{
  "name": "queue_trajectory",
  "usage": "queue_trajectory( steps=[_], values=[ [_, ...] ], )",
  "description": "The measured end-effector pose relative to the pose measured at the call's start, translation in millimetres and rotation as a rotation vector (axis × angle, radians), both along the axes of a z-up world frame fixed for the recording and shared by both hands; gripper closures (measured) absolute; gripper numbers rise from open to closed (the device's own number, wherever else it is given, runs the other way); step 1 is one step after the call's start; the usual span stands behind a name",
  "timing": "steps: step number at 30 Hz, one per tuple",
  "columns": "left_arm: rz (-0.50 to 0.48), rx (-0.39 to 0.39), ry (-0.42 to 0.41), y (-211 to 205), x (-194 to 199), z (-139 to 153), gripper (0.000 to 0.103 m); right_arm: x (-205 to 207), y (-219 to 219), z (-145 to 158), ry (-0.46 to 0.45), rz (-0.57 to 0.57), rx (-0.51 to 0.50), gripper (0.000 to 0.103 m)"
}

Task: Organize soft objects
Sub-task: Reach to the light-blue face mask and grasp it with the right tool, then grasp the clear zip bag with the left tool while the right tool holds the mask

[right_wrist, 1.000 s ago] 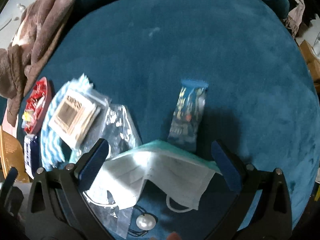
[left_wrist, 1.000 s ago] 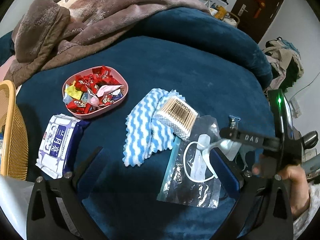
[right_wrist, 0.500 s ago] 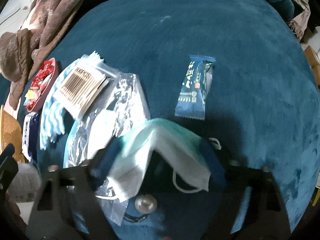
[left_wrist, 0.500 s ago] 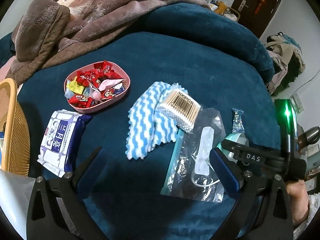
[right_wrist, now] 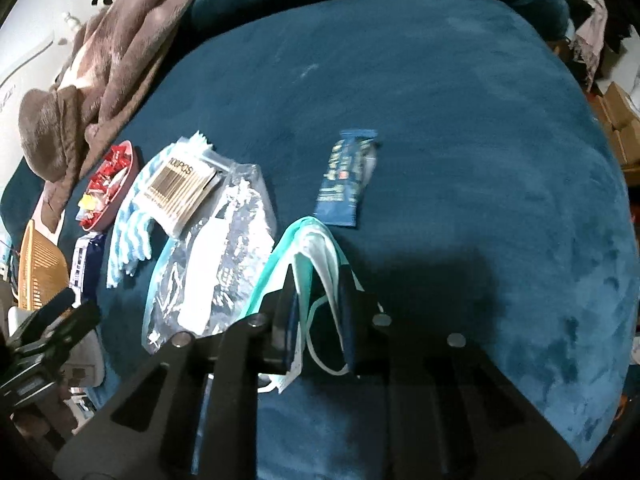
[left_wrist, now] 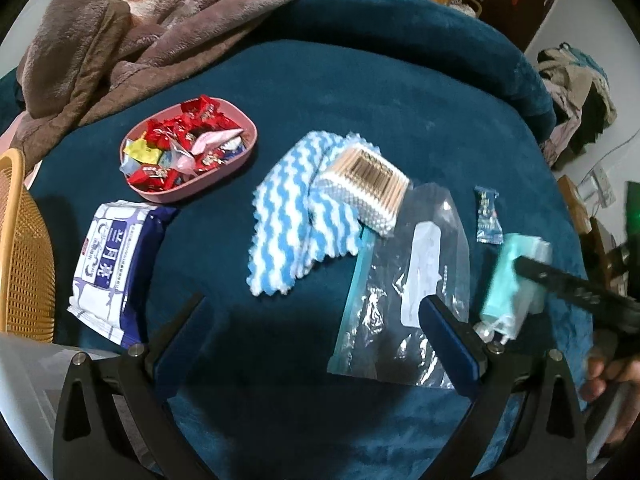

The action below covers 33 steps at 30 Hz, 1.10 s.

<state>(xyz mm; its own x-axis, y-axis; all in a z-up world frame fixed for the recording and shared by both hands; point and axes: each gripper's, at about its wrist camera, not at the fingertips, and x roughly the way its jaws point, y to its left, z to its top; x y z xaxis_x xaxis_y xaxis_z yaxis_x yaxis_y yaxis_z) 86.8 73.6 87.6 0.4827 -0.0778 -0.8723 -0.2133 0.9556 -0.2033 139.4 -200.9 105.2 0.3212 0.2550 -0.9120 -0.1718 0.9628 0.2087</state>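
My right gripper [right_wrist: 320, 312] is shut on a teal and white face mask [right_wrist: 316, 248], folded between its fingers above the blue cushion; the mask also shows in the left wrist view [left_wrist: 516, 276]. A clear zip bag [left_wrist: 404, 280] lies left of it [right_wrist: 216, 264]. My left gripper [left_wrist: 312, 344] is open and empty, its right finger over the bag's near end. A blue-and-white wavy cloth [left_wrist: 296, 212] lies under a pack of cotton swabs [left_wrist: 368, 184].
A pink tray of candies [left_wrist: 188, 148], a pack of wet wipes [left_wrist: 112, 256] and a wicker basket [left_wrist: 20, 248] are at the left. A small blue snack packet [right_wrist: 348, 176] lies beyond the mask. A brown blanket [left_wrist: 132, 28] is heaped at the back.
My right gripper has closed on the face mask, folded it and lifted it off the cushion, to the right of the zip bag. My left gripper stays open and has barely moved.
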Motion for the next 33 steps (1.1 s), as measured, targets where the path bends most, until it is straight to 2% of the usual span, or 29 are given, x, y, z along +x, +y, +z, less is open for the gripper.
queue_trajectory(
  steps=[7, 14, 20, 24, 28, 33],
  values=[
    [-0.061, 0.029, 0.039, -20.9, 5.2, -11.9, 0.001, -18.6, -25.7, 0.9, 0.055, -0.013, 0.006, 0.085],
    [-0.141, 0.080, 0.084, -54.6, 11.7, -28.7, 0.001, -34.9, -40.3, -18.7, 0.133, 0.013, 0.016, 0.082],
    [-0.185, 0.088, 0.113, -74.8, 21.6, -41.1, 0.001, -36.5, -37.7, -26.9, 0.132, 0.007, 0.021, 0.082],
    [-0.205, 0.076, 0.101, -85.8, 26.9, -39.8, 0.001, -36.5, -42.0, -31.2, 0.144, -0.008, 0.043, 0.082],
    [-0.240, 0.143, 0.086, -107.9, 31.9, -37.1, 0.001, -36.3, -43.9, -33.2, 0.151, -0.019, 0.055, 0.082],
    [-0.277, 0.167, 0.081, -130.4, 41.4, -40.3, 0.001, -37.4, -42.7, -33.3, 0.146, -0.020, 0.042, 0.082]
  ],
)
